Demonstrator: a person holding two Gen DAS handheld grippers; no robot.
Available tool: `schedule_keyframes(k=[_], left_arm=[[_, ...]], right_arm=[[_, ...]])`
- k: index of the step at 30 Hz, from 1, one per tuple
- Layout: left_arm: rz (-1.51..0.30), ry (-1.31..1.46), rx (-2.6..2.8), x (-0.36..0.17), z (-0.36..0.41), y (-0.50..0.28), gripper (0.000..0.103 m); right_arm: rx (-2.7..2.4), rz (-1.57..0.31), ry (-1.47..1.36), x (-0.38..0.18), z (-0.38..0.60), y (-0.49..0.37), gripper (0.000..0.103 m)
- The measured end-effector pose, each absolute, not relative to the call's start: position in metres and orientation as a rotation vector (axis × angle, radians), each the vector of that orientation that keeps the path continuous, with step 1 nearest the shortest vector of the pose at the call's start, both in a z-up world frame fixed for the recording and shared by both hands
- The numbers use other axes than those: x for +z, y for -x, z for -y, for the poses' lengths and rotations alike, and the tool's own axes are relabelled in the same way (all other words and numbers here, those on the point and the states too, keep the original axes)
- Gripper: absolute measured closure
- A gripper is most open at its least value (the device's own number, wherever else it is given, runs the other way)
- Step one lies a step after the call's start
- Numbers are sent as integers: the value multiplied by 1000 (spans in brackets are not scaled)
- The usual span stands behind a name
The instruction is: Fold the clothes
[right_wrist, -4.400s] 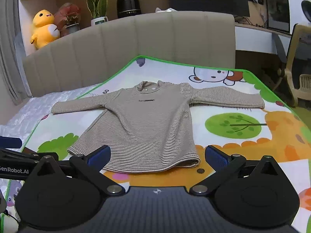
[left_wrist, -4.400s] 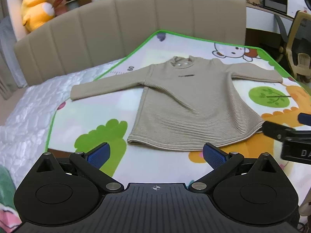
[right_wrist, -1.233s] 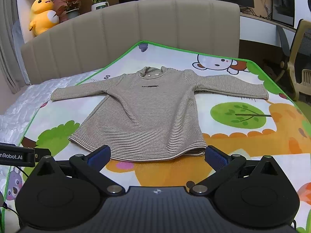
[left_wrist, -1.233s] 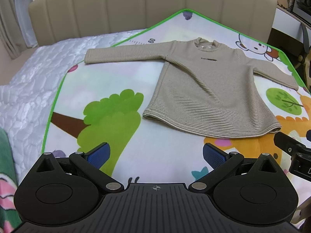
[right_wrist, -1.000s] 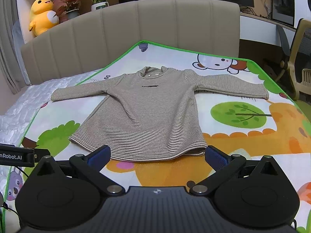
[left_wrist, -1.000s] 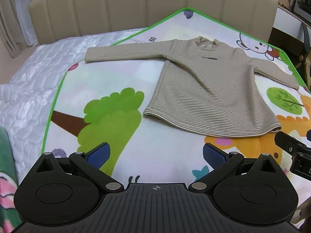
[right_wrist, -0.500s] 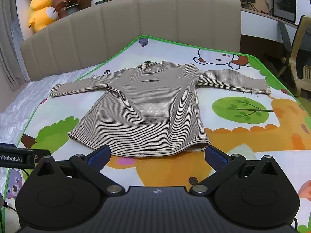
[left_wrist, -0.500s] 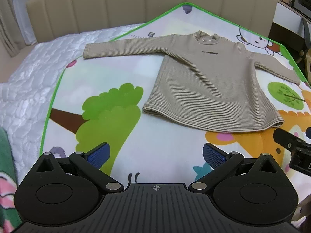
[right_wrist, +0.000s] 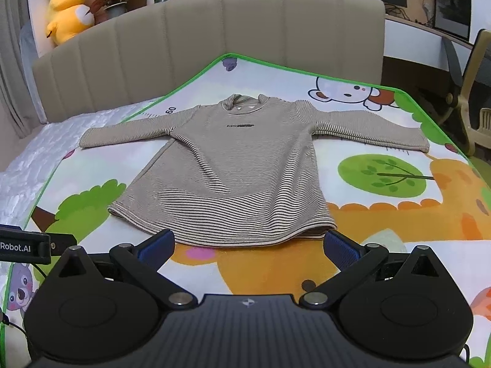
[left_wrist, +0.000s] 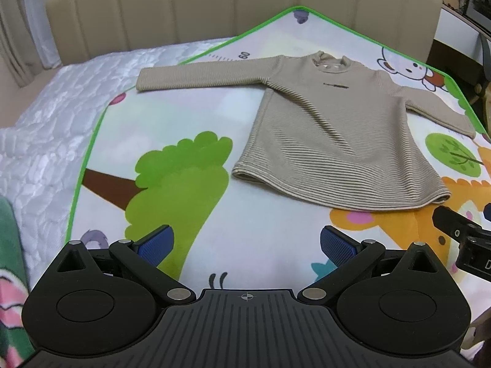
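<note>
A beige striped long-sleeved top (left_wrist: 331,135) (right_wrist: 233,168) lies flat, front up, on a cartoon play mat (left_wrist: 172,141) (right_wrist: 399,214), both sleeves spread out sideways. My left gripper (left_wrist: 245,243) hovers open over the mat, short of the hem and to the left of the top's body. Right in front of the hem's middle, my right gripper (right_wrist: 248,247) is open with nothing between its blue pads (right_wrist: 337,250); the hem's right corner lies just beyond the right pad. Each view catches the other gripper at its edge.
The mat covers a bed with a white quilted sheet (left_wrist: 36,135) on the left and a padded beige headboard (right_wrist: 196,40) behind. A yellow plush duck (right_wrist: 67,12) and plants stand on the shelf above. A chair (right_wrist: 472,98) and desk are at the right.
Both grippers have crept forward toward the top, the left one swinging leftward since 4.4 s ago. The hem now sits close to the right gripper's pads. The top itself has not moved.
</note>
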State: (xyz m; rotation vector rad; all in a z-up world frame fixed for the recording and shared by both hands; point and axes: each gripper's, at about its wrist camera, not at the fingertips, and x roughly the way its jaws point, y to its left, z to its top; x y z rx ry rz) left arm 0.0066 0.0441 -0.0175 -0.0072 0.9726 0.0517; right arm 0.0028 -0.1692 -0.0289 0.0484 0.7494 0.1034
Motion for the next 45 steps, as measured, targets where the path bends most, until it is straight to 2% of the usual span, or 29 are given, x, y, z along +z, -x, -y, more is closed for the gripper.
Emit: schedule_keyframes(k=[19, 25, 33, 36, 40, 42, 43, 44, 45], left_arm=[[-931, -13, 66, -16, -55, 2, 0], [-897, -12, 86, -12, -78, 9, 0], [-736, -154, 52, -5, -94, 12, 0], [-685, -231, 35, -2, -94, -8, 0], [-730, -225, 24, 1, -86, -62, 0], [-761, -211, 7, -1, -74, -97, 0], [-767, -205, -8, -2, -66, -114, 0], [-773, -199, -22, -4, -59, -130, 0], [-779, -193, -41, -6, -52, -144, 0]], right_arm=[[87, -760, -52, -39, 146, -32, 0], [24, -773, -167, -56, 161, -121, 0], [-109, -617, -93, -45, 231, -223, 0], [-174, -594, -124, -44, 268, -253, 0], [-284, -583, -175, -47, 318, -292, 1], [-329, -548, -108, -49, 341, -303, 8], [-348, -551, -74, -52, 352, -307, 20], [-368, -569, -74, -55, 365, -308, 43], [-388, -587, -74, -59, 379, -308, 56]])
